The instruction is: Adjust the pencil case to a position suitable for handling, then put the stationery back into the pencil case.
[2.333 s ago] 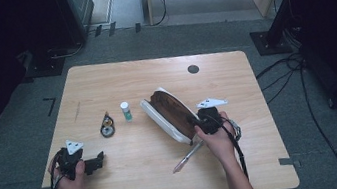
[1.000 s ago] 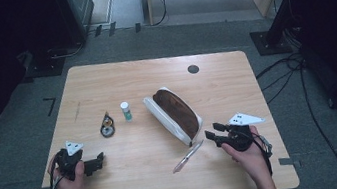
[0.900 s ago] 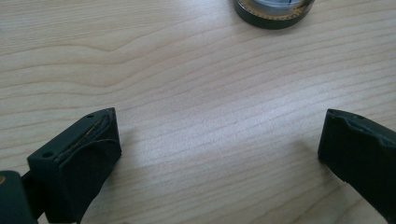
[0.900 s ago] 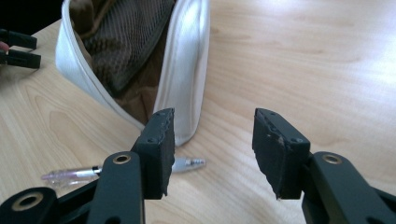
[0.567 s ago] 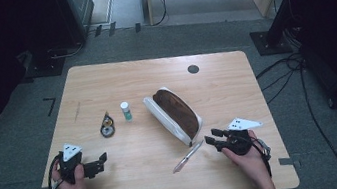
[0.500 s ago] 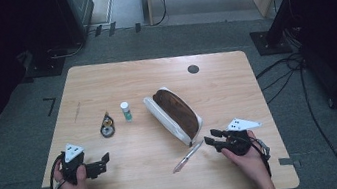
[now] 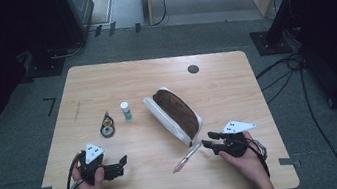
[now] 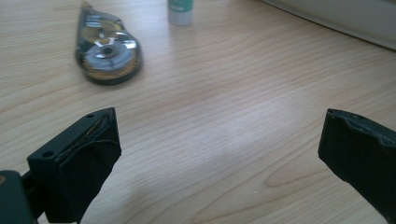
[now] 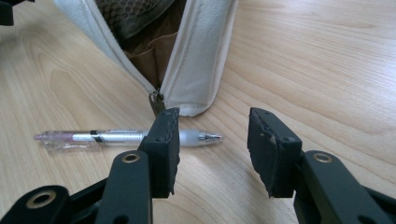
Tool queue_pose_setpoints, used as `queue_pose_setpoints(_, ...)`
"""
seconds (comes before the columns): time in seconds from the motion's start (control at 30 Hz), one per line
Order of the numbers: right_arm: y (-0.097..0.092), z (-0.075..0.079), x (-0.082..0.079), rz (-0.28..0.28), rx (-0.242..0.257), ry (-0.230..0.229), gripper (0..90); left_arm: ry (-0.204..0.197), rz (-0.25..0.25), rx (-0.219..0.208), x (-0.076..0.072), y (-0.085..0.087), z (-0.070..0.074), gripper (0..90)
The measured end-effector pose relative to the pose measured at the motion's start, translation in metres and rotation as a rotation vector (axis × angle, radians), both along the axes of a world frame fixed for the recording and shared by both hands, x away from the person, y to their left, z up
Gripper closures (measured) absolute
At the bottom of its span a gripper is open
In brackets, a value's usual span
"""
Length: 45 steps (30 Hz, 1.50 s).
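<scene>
Right tool [image 7: 209, 139]: at about 4 o'clock on the worktop [image 7: 226, 91], jaws part-open with nothing between them; the opening has narrowed a little within the last second. In the right gripper view the pen tip lies just beyond the gap between the jaws.
Pen [image 7: 186, 158]: flat on the worktop near 5 o'clock, clear barrel, tip towards the right tool [image 9: 212, 135], not touched by either pad.
Pencil case [image 7: 175, 115]: white, unzipped, brown lining showing; centre of the worktop, zip end just beside the pen [image 9: 126, 136].
Left tool [image 7: 122, 164]: at 7 o'clock, jaws wide apart, empty, over bare wood.
Tape dispenser [image 8: 107, 46]: at 11 o'clock from the left tool [image 8: 219, 154], well apart.
Small bottle [image 7: 126, 111]: white, green label, upright, just beside the tape dispenser [image 7: 107, 126].
</scene>
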State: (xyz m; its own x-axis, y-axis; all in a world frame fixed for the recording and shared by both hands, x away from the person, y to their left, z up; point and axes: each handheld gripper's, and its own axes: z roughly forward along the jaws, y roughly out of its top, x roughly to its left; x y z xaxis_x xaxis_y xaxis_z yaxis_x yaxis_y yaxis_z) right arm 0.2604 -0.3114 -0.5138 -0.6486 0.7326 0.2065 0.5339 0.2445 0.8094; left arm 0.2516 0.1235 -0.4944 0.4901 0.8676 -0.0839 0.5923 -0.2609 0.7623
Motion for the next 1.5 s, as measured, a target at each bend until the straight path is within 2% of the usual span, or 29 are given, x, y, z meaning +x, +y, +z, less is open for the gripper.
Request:
queue_pose_setpoints(0.2, 0.003, 0.000, 0.001, 0.034, -0.018, -0.003, 51.2, 0.011, -0.047, 0.012, -0.001, -0.015, -0.003, 0.0)
queue_pose_setpoints(0.23, 0.003, 0.001, 0.002, 0.036, -0.018, 0.000, 50.8, 0.014, -0.062, 0.011, 0.000, -0.022, -0.004, 0.0)
queue_pose_setpoints(0.37, 0.003, 0.001, 0.005, 0.047, -0.029, 0.007, 50.7, 0.014, -0.100, -0.004, 0.000, -0.032, -0.005, 0.0)
queue_pose_setpoints(0.43, 0.004, 0.001, 0.007, 0.057, -0.036, 0.007, 50.7, 0.019, -0.149, -0.028, 0.000, -0.044, -0.005, 0.0)
queue_pose_setpoints(0.47, 0.004, 0.001, 0.007, 0.057, -0.036, 0.007, 50.7, 0.019, -0.149, -0.028, 0.000, -0.044, -0.005, 0.0)
queue_pose_setpoints(0.57, 0.004, 0.000, 0.009, 0.077, -0.041, 0.021, 50.9, 0.025, -0.220, 0.037, -0.002, -0.070, -0.007, 0.0)
queue_pose_setpoints(0.6, 0.004, -0.001, 0.010, 0.077, -0.042, 0.022, 51.2, 0.025, -0.247, 0.049, -0.003, -0.077, -0.008, 0.0)
queue_pose_setpoints(0.63, 0.004, -0.002, 0.011, 0.074, -0.044, 0.025, 51.3, 0.025, -0.247, 0.049, -0.003, -0.077, -0.008, 0.0)
queue_pose_setpoints(0.67, 0.004, -0.003, 0.012, 0.074, -0.042, 0.028, 51.5, 0.018, -0.285, 0.062, -0.006, -0.088, -0.010, 1.0)
queue_pose_setpoints(0.73, 0.004, -0.006, 0.014, 0.080, -0.057, 0.031, 51.8, 0.002, -0.297, 0.070, -0.009, -0.097, -0.012, 13.2)
queue_pose_setpoints(0.77, 0.005, -0.007, 0.014, 0.080, -0.064, 0.033, 51.8, 0.008, -0.321, 0.066, -0.010, -0.101, -0.012, 16.0)
queue_pose_setpoints(0.83, 0.008, -0.009, 0.015, 0.096, -0.076, 0.036, 51.7, 0.015, -0.358, 0.061, -0.012, -0.107, -0.014, 16.6)
queue_pose_setpoints(1.0, 0.008, -0.009, 0.017, 0.109, -0.048, 0.021, 51.3, 0.017, -0.449, 0.058, -0.020, -0.124, -0.016, 22.0)
queue_pose_setpoints(1.1, 0.008, -0.008, 0.016, 0.129, -0.032, 0.015, 49.9, 0.001, -0.499, 0.053, -0.027, -0.131, -0.016, 30.0)
queue_pose_setpoints(1.17, 0.009, -0.008, 0.016, 0.140, -0.030, 0.015, 49.3, 0.003, -0.518, 0.043, -0.028, -0.133, -0.015, 33.3)
queue_pose_setpoints(1.2, 0.010, -0.008, 0.015, 0.160, -0.029, 0.010, 48.9, 0.004, -0.545, 0.046, -0.030, -0.136, -0.016, 35.7)
queue_pose_setpoints(1.33, 0.012, -0.008, 0.014, 0.187, -0.023, 0.002, 49.4, 0.024, -0.549, 0.091, -0.029, -0.139, -0.018, 48.5)
queue_pose_setpoints(1.5, 0.014, -0.007, 0.013, 0.187, -0.034, -0.043, 49.2, 0.037, -0.551, 0.090, -0.027, -0.137, -0.018, 62.6)
